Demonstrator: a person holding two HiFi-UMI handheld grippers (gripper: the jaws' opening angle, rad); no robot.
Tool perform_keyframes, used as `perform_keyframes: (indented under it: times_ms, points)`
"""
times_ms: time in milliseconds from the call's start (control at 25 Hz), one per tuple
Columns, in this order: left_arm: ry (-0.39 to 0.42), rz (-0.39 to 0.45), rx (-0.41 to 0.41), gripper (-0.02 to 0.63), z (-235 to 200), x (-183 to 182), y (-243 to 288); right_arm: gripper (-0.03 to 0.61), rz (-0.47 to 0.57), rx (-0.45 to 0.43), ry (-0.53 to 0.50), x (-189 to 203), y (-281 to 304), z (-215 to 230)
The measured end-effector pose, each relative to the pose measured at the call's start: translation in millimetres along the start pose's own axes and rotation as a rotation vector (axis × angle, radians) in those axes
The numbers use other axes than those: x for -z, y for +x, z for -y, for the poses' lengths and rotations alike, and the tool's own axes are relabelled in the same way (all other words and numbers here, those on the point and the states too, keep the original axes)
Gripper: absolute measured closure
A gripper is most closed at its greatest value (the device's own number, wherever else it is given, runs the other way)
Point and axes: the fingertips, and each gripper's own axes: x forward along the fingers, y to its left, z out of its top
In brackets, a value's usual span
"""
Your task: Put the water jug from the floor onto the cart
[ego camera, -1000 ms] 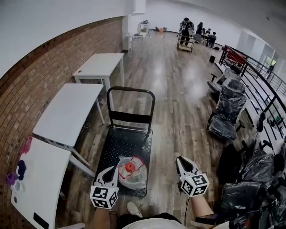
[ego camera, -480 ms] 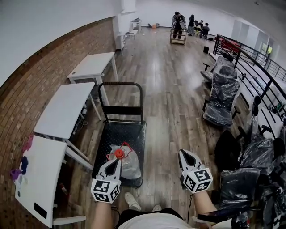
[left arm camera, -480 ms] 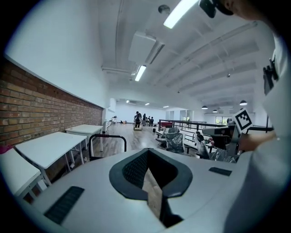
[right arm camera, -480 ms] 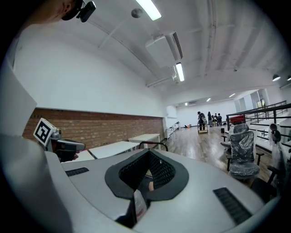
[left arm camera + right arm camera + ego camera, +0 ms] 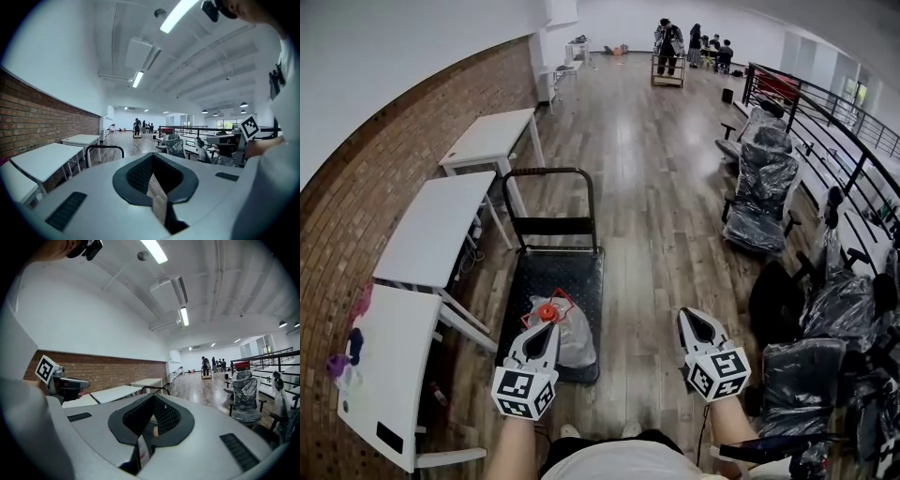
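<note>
The water jug (image 5: 570,336), clear with a red cap (image 5: 546,312) and wrapped in a plastic bag, stands on the near end of the black flat cart (image 5: 553,274). The cart's handle (image 5: 546,172) rises at its far end. My left gripper (image 5: 546,330) hovers shut above the jug's near left side, its tip overlapping the cap in the head view; nothing is between its fingers. Over bare floor to the right of the cart, my right gripper (image 5: 692,319) is shut and empty. Both gripper views look level down the hall, with the cart handle (image 5: 104,148) just visible.
White tables (image 5: 431,225) line the brick wall (image 5: 356,178) left of the cart. Plastic-wrapped chairs (image 5: 761,202) and a black railing (image 5: 839,141) stand on the right. People with another cart (image 5: 667,66) are at the far end of the wooden floor.
Both grippers have drawn back toward me and risen a little. The jug stays on the cart; the left gripper now overlaps its cap in the head view.
</note>
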Motion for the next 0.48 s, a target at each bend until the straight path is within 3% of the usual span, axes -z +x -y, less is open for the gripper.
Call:
perform_keyframes:
  times_ms: [480]
  points:
    - [0.004,0.022,0.016,0.615,-37.2,-5.6,-29.7,0.577,0.014,-0.012,-0.041,-24.2,21.6,-62.4]
